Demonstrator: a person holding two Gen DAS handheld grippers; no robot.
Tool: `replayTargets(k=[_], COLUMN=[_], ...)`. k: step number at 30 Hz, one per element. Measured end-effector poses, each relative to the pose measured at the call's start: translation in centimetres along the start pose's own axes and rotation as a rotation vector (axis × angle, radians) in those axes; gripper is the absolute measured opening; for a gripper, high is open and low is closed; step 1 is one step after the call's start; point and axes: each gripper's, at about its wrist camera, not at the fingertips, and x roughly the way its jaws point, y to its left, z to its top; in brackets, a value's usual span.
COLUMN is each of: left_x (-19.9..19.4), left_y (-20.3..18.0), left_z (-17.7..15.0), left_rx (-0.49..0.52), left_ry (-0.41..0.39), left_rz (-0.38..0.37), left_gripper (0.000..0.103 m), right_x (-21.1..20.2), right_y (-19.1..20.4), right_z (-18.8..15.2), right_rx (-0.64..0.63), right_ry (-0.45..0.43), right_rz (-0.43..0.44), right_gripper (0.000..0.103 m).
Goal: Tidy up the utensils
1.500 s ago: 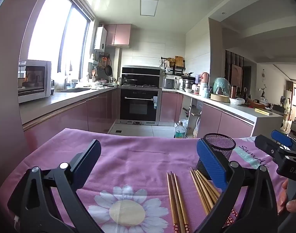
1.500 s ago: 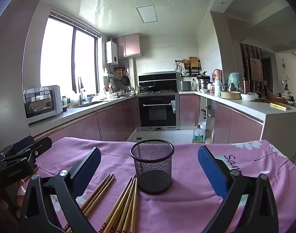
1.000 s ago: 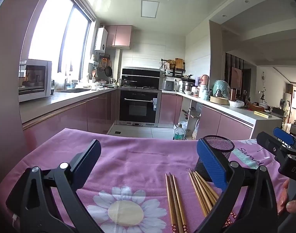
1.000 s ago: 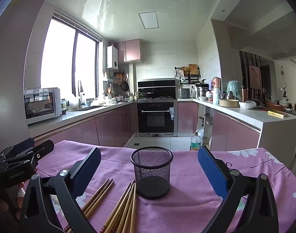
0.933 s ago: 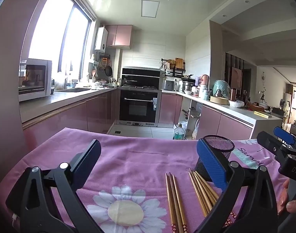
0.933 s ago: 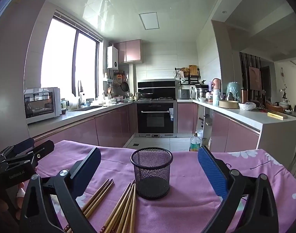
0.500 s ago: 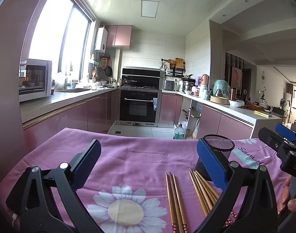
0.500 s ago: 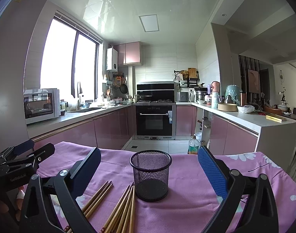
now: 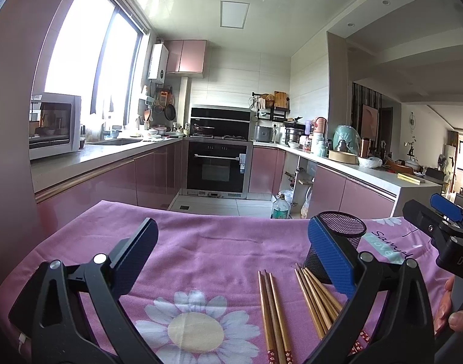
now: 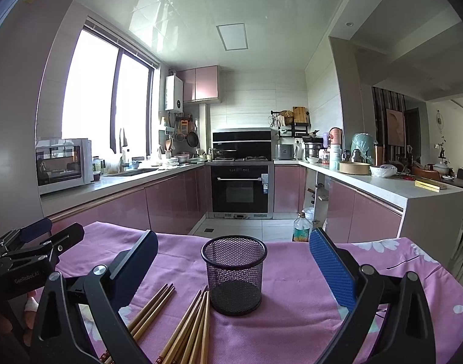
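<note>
Chopsticks — between left claw jaws.

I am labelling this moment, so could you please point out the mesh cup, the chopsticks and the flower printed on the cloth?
mesh cup (image 10: 235, 276), right wrist view, on its front mesh wall.
chopsticks (image 10: 192, 327), right wrist view, on the shafts of the larger bundle.
flower (image 9: 195, 330), left wrist view, on its yellow centre.

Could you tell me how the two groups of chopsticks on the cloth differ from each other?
The left group of chopsticks holds three sticks, while the right group of chopsticks holds more, about five. The left group lies apart from the mesh cup; the right group's tips reach its base. The left group lies tight and parallel; the right group fans out slightly. Both are brown and lie flat on the pink cloth.
</note>
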Motion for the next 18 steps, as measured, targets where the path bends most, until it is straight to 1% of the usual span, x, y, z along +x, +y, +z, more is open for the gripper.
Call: replayTargets(k=[18], left_x=[0.02], left_y=[-0.02], left_z=[0.01], left_rx=[-0.001], left_ry=[0.000], left_rz=[-0.001], left_gripper=[0.097], right_x=[-0.25], right_y=[-0.21], right_z=[0.22], right_rx=[0.002], right_ry=[-0.003], right_rz=[-0.002], right_gripper=[0.097])
